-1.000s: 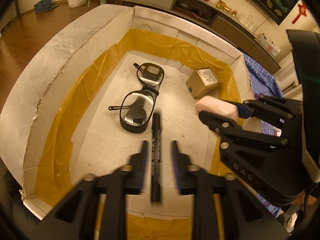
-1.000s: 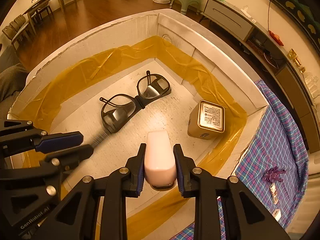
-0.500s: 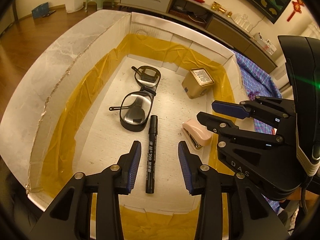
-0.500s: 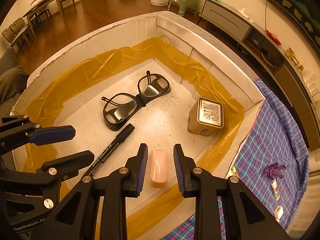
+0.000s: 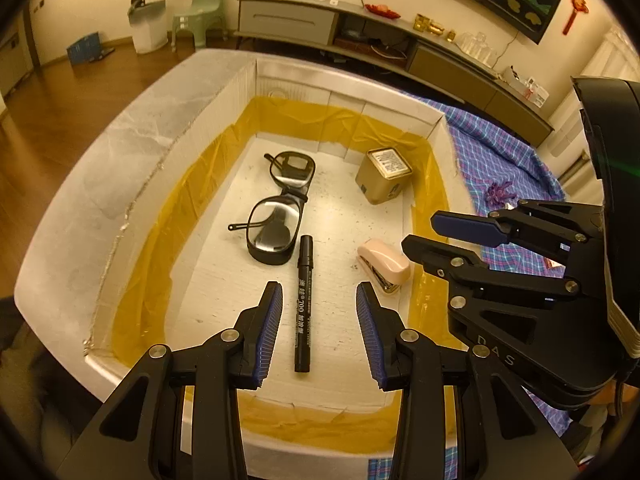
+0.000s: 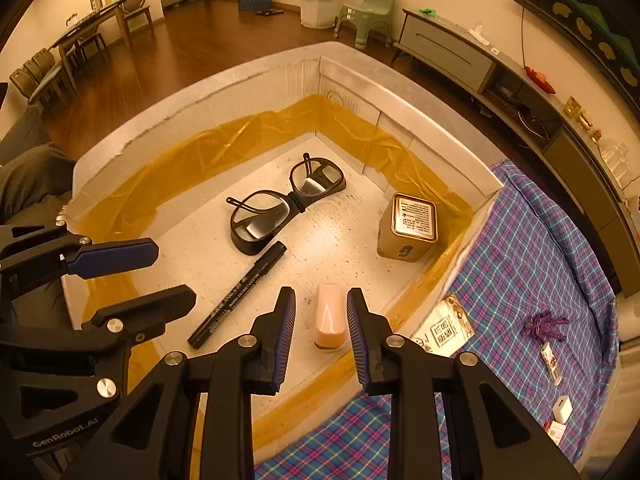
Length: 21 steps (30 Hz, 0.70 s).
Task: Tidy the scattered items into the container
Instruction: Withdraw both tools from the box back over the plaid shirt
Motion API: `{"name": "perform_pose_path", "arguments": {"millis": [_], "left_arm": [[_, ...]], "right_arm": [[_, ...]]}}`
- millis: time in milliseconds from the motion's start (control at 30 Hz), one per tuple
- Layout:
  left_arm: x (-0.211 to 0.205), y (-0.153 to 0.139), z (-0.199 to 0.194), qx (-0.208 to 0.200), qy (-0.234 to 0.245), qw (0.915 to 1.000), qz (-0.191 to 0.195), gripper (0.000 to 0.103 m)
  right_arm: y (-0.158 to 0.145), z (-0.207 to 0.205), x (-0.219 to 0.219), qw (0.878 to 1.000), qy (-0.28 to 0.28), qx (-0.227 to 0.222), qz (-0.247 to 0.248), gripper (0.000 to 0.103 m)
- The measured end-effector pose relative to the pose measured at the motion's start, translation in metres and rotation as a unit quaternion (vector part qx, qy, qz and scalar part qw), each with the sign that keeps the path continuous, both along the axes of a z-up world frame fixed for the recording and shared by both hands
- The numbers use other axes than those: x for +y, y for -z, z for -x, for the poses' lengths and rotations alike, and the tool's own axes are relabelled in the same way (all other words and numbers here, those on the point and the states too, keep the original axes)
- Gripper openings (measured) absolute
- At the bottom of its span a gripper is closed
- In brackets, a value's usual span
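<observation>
A white foam box [image 5: 132, 152] [image 6: 404, 92] with yellow tape inside holds black glasses [image 5: 280, 208] [image 6: 280, 204], a black marker [image 5: 304, 300] [image 6: 240, 292], a pink stapler [image 5: 384, 264] [image 6: 329, 316] and a gold tin [image 5: 384, 176] [image 6: 410, 228]. My left gripper [image 5: 320, 332] [image 6: 136, 276] is open and empty above the marker. My right gripper [image 6: 322, 332] [image 5: 444, 232] is open and empty above the stapler.
A blue plaid cloth [image 6: 540, 248] lies right of the box. On it are a purple clip [image 6: 546, 326], a small white plug [image 6: 562, 408] and a small packet [image 6: 550, 362]. A low cabinet [image 5: 400, 36] stands behind.
Both grippers opened: the left let go of the marker and the right let go of the stapler. Both items now lie on the box floor, and both grippers rose and pulled back.
</observation>
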<state>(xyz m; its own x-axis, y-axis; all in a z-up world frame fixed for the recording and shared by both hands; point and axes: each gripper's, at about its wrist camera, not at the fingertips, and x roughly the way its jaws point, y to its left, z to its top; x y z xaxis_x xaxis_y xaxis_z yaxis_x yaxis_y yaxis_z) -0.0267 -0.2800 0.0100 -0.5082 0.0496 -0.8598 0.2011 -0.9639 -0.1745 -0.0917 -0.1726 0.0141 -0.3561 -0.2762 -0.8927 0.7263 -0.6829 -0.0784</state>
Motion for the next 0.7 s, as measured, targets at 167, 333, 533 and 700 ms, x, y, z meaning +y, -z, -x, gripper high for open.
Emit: {"name": "perform_pose_path", "arguments": {"millis": [167, 333, 533, 700], "left_arm": [[0.008, -0.013, -0.011, 0.019, 0.002, 0.9995, 0.025, 0.041], [0.015, -0.028, -0.026, 0.057, 0.0, 0.9973, 0.046, 0.041], [0.023, -0.045, -0.046, 0.097, 0.003, 0.9937, 0.056, 0.041], [0.028, -0.055, -0.06, 0.121, -0.001, 0.9904, 0.066, 0.042]], "right_arm": [[-0.014, -0.013, 0.01, 1.0, 0.003, 0.007, 0.022, 0.028], [-0.026, -0.026, 0.021, 0.999, 0.01, 0.014, 0.047, 0.028], [-0.045, -0.046, 0.033, 0.996, 0.013, 0.031, 0.081, 0.028], [-0.059, -0.067, 0.042, 0.993, 0.011, 0.068, 0.094, 0.028]]}}
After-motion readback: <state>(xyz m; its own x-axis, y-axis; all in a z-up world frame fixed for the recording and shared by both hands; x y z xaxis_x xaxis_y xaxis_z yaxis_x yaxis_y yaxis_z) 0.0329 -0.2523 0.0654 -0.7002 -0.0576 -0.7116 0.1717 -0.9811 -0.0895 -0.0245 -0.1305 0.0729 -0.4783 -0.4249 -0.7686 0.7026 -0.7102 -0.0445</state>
